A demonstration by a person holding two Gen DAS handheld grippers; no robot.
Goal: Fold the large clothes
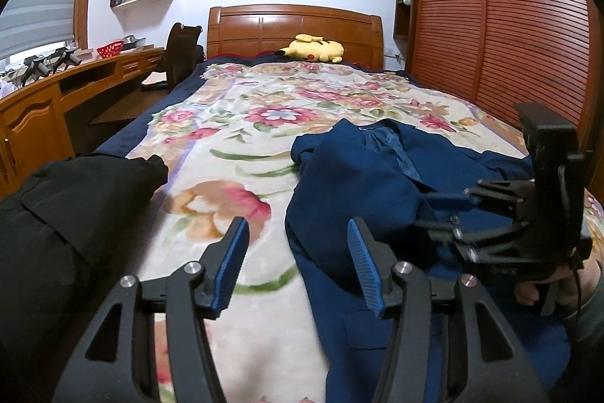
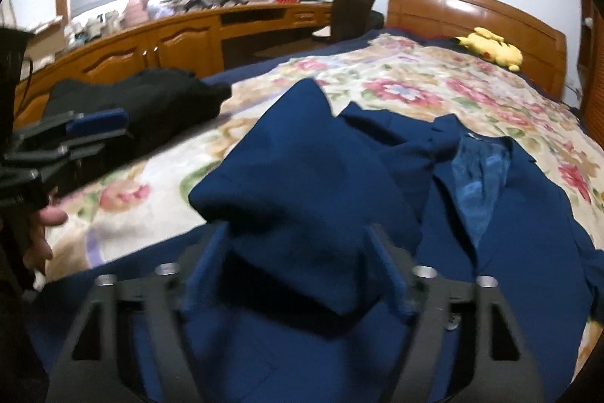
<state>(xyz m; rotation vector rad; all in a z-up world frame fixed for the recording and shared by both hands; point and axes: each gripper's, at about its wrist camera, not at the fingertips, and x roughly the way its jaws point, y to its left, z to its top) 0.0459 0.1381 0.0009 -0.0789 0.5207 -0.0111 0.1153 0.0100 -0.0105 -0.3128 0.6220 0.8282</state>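
Note:
A dark blue jacket (image 1: 377,176) lies on the floral blanket (image 1: 234,123), collar toward the headboard, its lighter lining showing. My left gripper (image 1: 298,252) is open and empty, hovering over the jacket's left edge. My right gripper (image 1: 449,210) shows at the right, over the jacket. In the right wrist view the right gripper (image 2: 302,263) has its jaws apart, with a raised fold of the blue jacket (image 2: 302,176) draped between the fingers; the fingers are blurred. The left gripper (image 2: 94,127) shows at the left edge there.
A folded black garment (image 1: 68,214) lies at the bed's left edge, also in the right wrist view (image 2: 143,101). A yellow plush toy (image 1: 313,50) rests by the wooden headboard (image 1: 294,25). A wooden desk (image 1: 56,89) runs along the left; a slatted wardrobe (image 1: 490,44) stands right.

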